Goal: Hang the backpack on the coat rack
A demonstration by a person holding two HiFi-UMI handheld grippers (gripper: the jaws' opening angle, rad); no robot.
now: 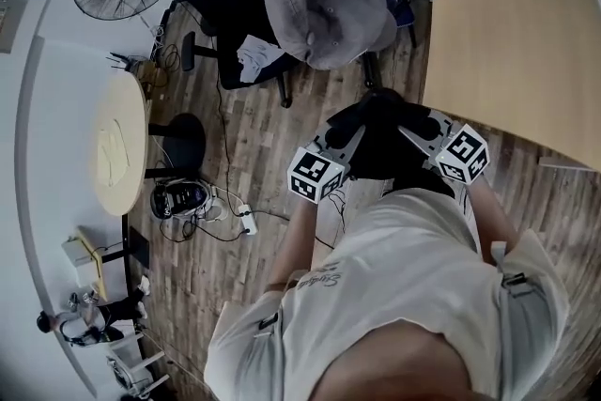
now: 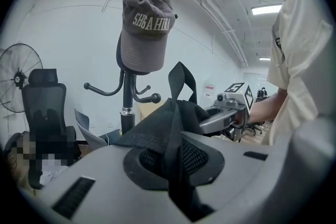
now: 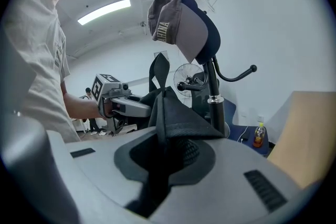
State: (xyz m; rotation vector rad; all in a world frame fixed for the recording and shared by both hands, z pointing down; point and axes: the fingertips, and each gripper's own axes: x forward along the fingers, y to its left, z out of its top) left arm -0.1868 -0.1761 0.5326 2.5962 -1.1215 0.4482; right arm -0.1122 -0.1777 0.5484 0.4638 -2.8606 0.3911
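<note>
Left hand-held gripper (image 2: 176,157): jaws clamped on black backpack (image 2: 168,118) fabric.
Right hand-held gripper (image 3: 168,157): clamped on the same backpack, opposite side.
Backpack: held between both, near the coat rack (image 2: 126,97), on no hook.
Coat rack: upright beyond; grey cap (image 2: 144,29) on top hooks.

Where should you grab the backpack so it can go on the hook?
Grip the backpack by the top fabric either side of its loop, one gripper from each side, as the left gripper and right gripper do. The loop stands upright between them, free to slip over a hook.
</note>
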